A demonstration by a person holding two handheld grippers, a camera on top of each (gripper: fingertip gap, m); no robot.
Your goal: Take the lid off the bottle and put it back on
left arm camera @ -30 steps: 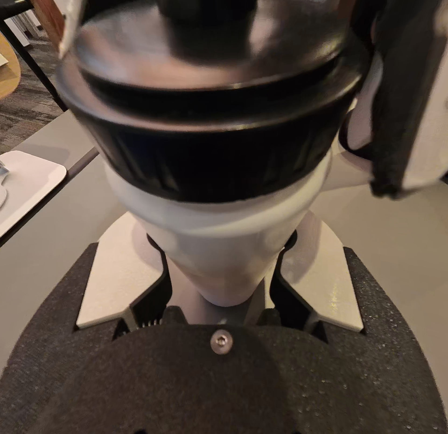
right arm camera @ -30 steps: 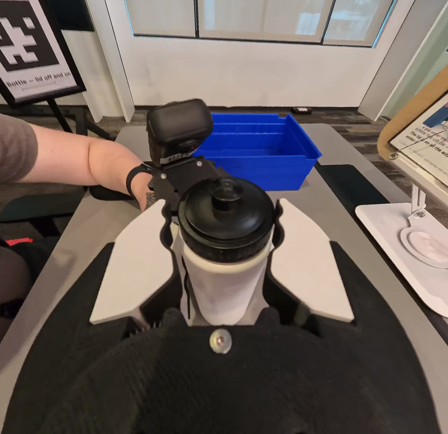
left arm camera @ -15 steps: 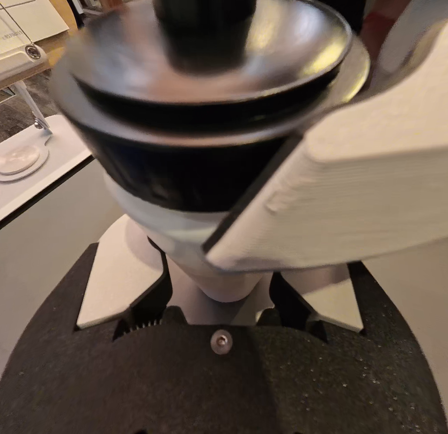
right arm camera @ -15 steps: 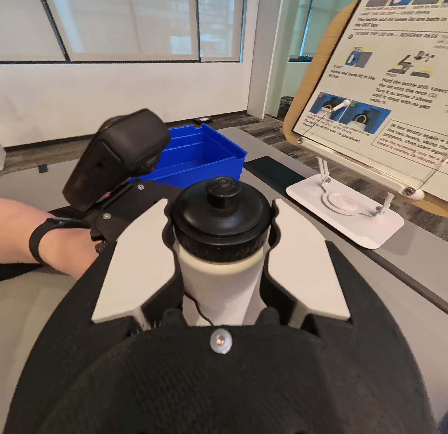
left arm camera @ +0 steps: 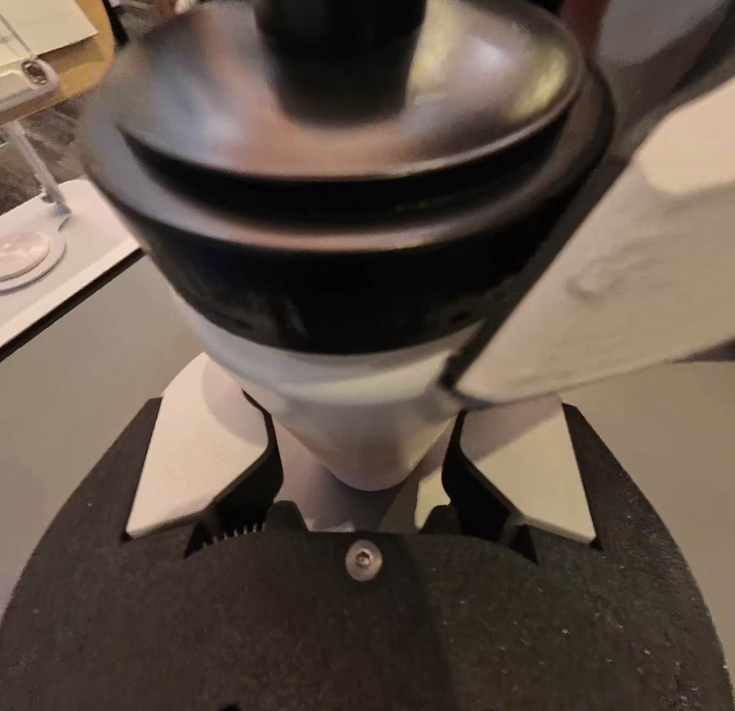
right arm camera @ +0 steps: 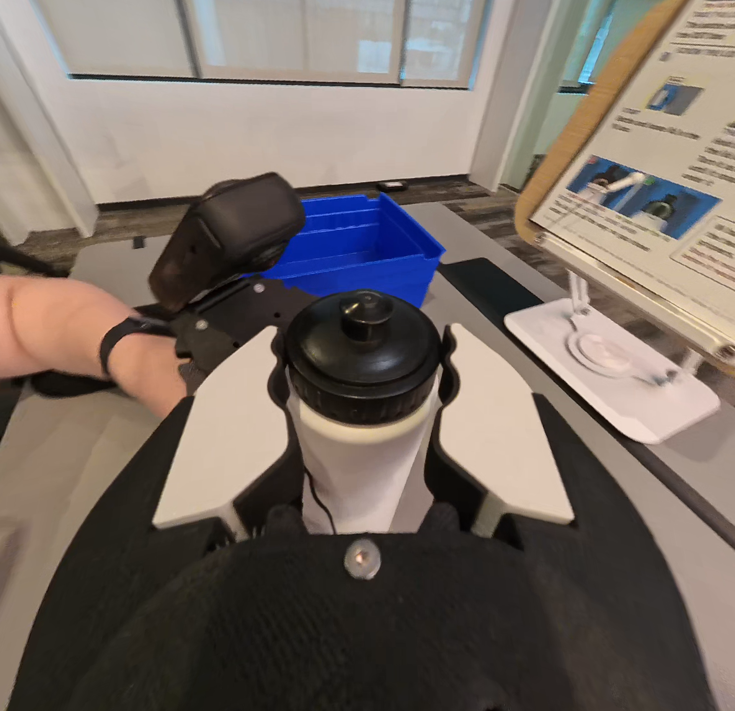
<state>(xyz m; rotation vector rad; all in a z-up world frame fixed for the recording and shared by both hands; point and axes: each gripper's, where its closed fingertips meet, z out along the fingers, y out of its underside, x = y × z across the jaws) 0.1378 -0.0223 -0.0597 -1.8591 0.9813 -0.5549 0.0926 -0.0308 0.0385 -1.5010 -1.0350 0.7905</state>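
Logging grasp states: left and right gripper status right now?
Left gripper: shut on the bottle, low on its white body.
Right gripper: shut on the lid, fingers either side of it.

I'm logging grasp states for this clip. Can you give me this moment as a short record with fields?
bottle: white bottle, upright
lid: black lid, on the bottle
left gripper: left gripper shut on the bottle's lower body
right gripper: right gripper closed around the lid
behind: blue bin on the grey table
right side: instruction board on a white stand
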